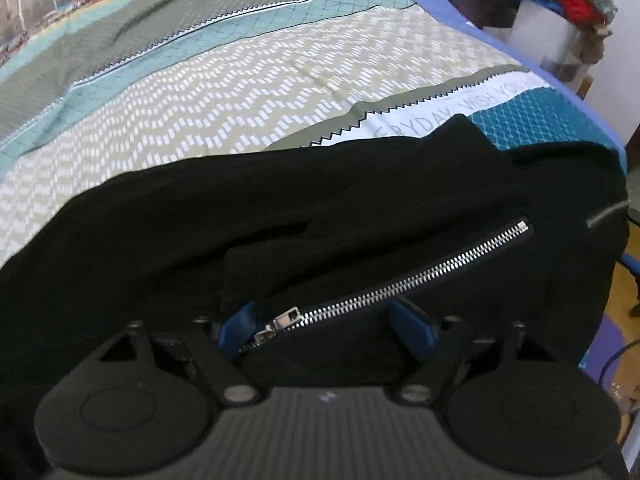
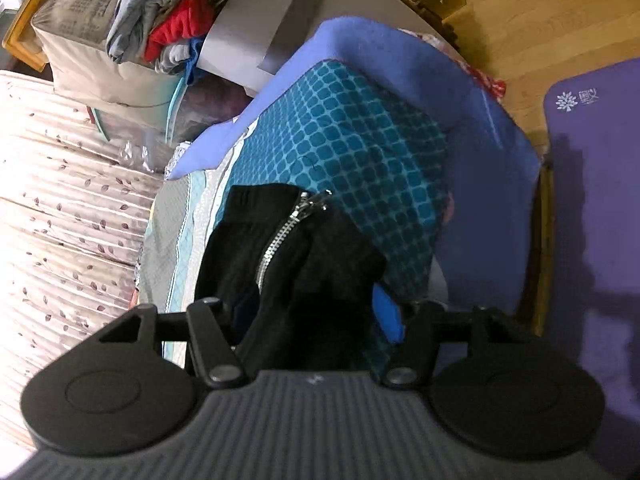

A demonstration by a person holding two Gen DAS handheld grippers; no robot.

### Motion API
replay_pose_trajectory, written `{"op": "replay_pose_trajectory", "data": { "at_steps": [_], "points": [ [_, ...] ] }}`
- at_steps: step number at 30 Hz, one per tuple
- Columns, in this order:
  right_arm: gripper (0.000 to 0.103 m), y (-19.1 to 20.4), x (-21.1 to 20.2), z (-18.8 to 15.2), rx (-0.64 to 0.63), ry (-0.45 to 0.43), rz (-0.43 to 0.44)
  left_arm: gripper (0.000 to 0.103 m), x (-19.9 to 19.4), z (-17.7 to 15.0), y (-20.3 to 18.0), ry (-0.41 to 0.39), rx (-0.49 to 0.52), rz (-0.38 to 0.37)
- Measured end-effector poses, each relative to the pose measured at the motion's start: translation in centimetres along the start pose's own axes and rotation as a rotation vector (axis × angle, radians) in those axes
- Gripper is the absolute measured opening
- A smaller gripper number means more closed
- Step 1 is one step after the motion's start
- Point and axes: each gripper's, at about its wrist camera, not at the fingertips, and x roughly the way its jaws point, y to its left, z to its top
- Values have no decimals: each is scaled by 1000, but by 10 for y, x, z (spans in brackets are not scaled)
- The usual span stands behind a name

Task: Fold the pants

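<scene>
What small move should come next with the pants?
Probably draw both tongs back off the black pants. The fabric lies bunched on the bedspread, and the left tongs and right tongs stand spread around it, seemingly not pinching.

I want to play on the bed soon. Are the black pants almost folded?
Partly. The black pants already lie bunched in layers on the patterned bedspread, with one silver zipper on top. Right now the left gripper and the right gripper both have pants fabric between their blue fingers; whether they pinch it is unclear. Still left: smoothing the lumpy edges into a neat, flat stack.
</scene>
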Motion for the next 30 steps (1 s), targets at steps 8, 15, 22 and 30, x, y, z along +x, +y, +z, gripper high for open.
{"op": "replay_pose_trajectory", "data": {
  "at_steps": [8, 15, 22, 30],
  "points": [
    [11, 54, -51, -1, -290, -100, 40, 82, -44, 5, 35, -55, -161, -104],
    [9, 161, -58, -55, -663, -17, 266, 85, -77, -14, 93, -140, -365, -138],
    [8, 228, 3, -176, -908, 332, 442, 85, -94, -63, 163, -153, -568, -82],
    [46, 220, 45, -229, -936, 658, 364, 85, -136, -150, 239, -229, -761, -52]
  ]
}}
